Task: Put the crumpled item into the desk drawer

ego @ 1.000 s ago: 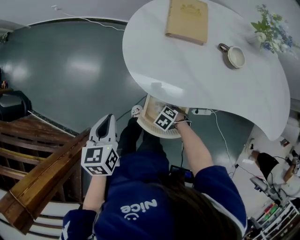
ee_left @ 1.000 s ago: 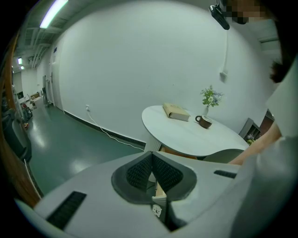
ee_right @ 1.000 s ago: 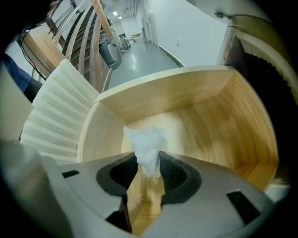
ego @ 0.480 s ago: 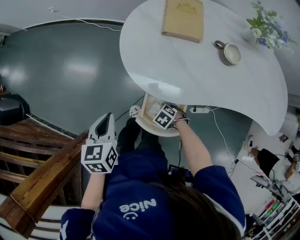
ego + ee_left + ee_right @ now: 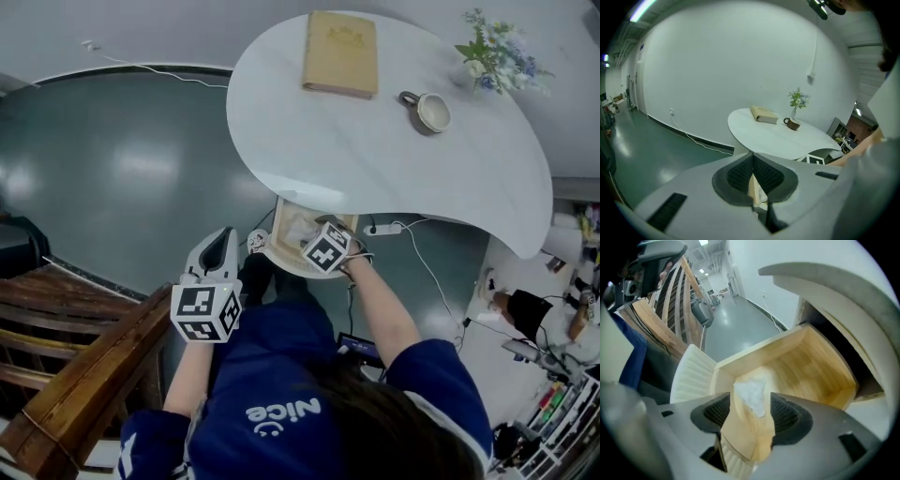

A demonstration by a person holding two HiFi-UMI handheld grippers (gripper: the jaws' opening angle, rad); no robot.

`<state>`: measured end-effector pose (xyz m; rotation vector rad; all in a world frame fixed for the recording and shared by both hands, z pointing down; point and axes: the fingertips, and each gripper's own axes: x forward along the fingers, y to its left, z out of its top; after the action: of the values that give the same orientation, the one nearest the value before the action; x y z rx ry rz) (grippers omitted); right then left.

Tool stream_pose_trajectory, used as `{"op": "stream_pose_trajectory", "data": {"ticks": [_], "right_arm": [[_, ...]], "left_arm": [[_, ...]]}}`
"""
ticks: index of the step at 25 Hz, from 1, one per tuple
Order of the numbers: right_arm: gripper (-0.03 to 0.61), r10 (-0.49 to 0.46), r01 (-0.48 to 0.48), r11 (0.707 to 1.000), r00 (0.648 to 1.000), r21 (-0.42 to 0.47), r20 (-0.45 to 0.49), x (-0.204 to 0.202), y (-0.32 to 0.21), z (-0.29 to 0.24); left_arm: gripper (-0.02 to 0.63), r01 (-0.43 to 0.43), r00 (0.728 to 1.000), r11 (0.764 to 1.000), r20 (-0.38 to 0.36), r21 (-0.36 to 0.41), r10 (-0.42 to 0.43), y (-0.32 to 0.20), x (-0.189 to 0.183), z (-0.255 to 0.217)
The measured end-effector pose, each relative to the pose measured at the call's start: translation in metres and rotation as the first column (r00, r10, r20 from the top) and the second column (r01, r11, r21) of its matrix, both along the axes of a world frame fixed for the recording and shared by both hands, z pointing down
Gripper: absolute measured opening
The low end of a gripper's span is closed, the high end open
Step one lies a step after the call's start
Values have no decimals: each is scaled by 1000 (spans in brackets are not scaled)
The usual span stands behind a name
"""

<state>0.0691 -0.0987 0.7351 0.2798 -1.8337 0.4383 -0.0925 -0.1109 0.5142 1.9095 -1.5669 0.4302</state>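
Note:
A wooden drawer (image 5: 282, 228) stands pulled out from under the white desk (image 5: 375, 159). My right gripper (image 5: 319, 236) reaches into it from the front. In the right gripper view the crumpled white item (image 5: 752, 393) lies on the drawer's floor (image 5: 811, 364), seen between the two pads. The right gripper (image 5: 749, 411) is open and its pads stand apart from the item. My left gripper (image 5: 220, 236) hangs to the left of the drawer, above the floor. The left gripper (image 5: 752, 161) is shut, its pads meeting with nothing held.
On the desk lie a tan book (image 5: 341, 53), a mug (image 5: 429, 111) and a small vase of flowers (image 5: 492, 56). A power strip and cable (image 5: 380, 228) lie under the desk. A wooden rail (image 5: 84, 375) runs at lower left. A person (image 5: 525, 309) is at the right edge.
The head view has swung, so the desk and drawer now sit further left and higher. The right gripper stays at the drawer and the left gripper keeps its place beside it.

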Motion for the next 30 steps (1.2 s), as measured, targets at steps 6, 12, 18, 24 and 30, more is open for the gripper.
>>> {"op": "stream_pose_trajectory", "data": {"ticks": [6,12,18,24,30], "right_arm": [[275,140,-142,989,989,33,57,-3,1,-39],[266,339,-349,935,931,59,132,5,-7,-72],[264,481,-511,854,848,97,223,13,-13,-111],[264,557,-629,755,764,185,324,30,-26,-154],[264,582,-689,680,715,251,388,40,-33,-195]], "left_arm": [[3,-14,1000,1000,2,22,14,-8,-2,-8],[5,-86,996,996,-29,38,87,-19,19,-12],[3,-178,983,981,-35,73,180,-30,40,-22],[5,-243,968,964,-36,105,248,-35,61,-28],[4,-281,954,947,-59,155,293,-43,75,-47]]}}
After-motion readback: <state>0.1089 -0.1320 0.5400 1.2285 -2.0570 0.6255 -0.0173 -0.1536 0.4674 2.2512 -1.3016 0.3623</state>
